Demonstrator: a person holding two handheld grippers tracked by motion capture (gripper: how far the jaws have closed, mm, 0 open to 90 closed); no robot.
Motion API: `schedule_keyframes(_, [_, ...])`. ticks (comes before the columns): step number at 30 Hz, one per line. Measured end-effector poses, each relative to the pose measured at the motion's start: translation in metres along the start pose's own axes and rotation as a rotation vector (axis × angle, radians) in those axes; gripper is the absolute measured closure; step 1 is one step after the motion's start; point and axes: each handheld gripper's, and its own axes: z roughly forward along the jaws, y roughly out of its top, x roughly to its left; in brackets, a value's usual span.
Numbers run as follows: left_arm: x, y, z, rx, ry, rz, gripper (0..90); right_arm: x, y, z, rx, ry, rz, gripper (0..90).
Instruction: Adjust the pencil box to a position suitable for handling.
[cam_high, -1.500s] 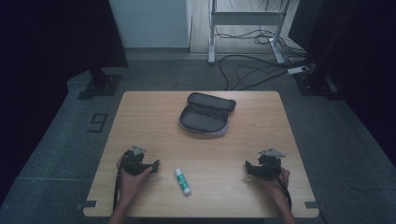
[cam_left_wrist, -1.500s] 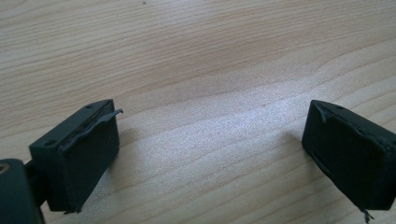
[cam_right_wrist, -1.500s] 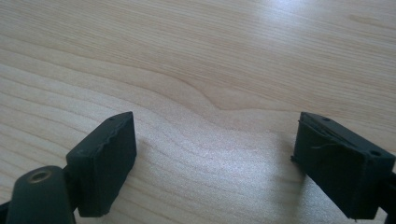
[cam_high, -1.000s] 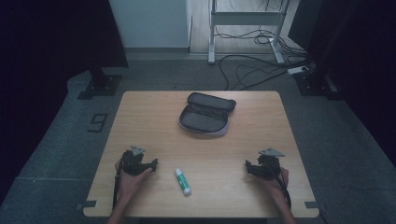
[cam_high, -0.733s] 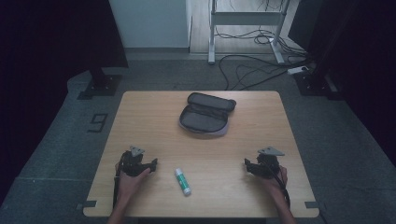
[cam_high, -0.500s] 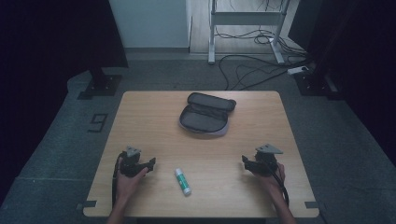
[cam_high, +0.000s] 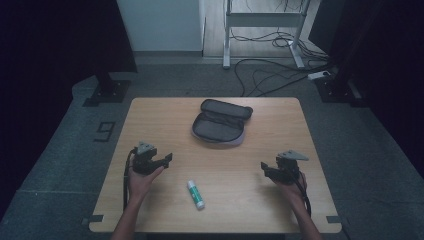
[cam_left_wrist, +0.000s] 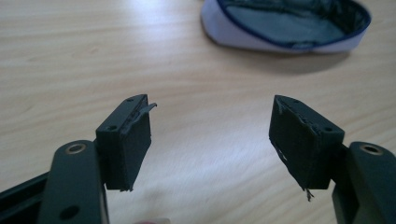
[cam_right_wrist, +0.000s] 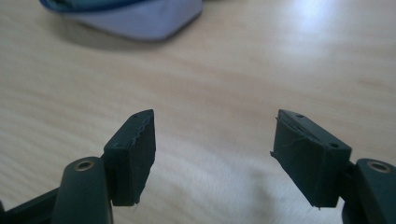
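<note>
Glue stick (cam_high: 196, 193): lies flat on the worktop (cam_high: 165, 115) near the person's edge, between the two hands and nearer the left one; its long axis runs from near right to far left, white cap at the far end, green end toward the person
Left gripper (cam_high: 167, 158): held just above the worktop, up and to the left of the glue stick and apart from it; its fingers (cam_left_wrist: 126, 140) stand spread with only bare wood between them, and they have just been closing a little
Right gripper (cam_high: 263, 167): near the right edge, well apart from the glue stick; fingers (cam_right_wrist: 133, 154) spread over bare wood, nothing between them, and they too have just been closing slightly
Pencil case (cam_high: 221, 122): farther back at mid-worktop, unzipped and lying open, dark lining up, pale outside; I cannot tell if anything is in it
Worktop: light wood grain
Room: grey carpet floor, a dark "9" mark (cam_high: 104, 131) left of the worktop, cables (cam_high: 270, 75) and a metal frame at the back
</note>
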Motion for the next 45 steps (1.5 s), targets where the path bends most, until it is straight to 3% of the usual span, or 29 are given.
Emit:
schedule_keyframes(8, [-0.013,0.03,0.013,-0.027,-0.031,0.012,30.8,0.003,0.031,-0.001,-0.059,0.015,0.028,29.1])
schedule_keyframes(17, [-0.016,0.054,0.035,-0.041,-0.042,0.017,31.2,0.013,0.053,0.014,-0.052,0.008,-0.007,30.8])
schedule_keyframes(24, [-0.018,0.066,0.059,-0.057,-0.017,0.03,31.8,0.021,0.067,0.026,-0.072,0.023,-0.015,32.9])
schedule_keyframes(27, [-0.019,0.069,0.07,-0.083,-0.002,0.009,32.8,0.023,0.072,0.036,-0.064,0.023,-0.011,33.3])
schedule_keyframes(29, [-0.02,0.07,0.081,-0.068,-0.007,-0.002,32.6,0.024,0.074,0.04,-0.058,0.024,-0.005,33.4])
schedule_keyframes(34, [-0.026,0.075,0.099,-0.033,-0.018,0.018,32.7,0.025,0.075,0.05,-0.052,0.024,-0.003,34.3])
schedule_keyframes(38, [-0.029,0.08,0.108,-0.023,-0.011,0.028,32.8,0.023,0.077,0.056,-0.047,0.028,0.017,34.5])
schedule_keyframes(45, [-0.028,0.086,0.122,0.013,-0.009,0.032,34.5,0.024,0.086,0.063,-0.066,0.024,0.007,36.1])
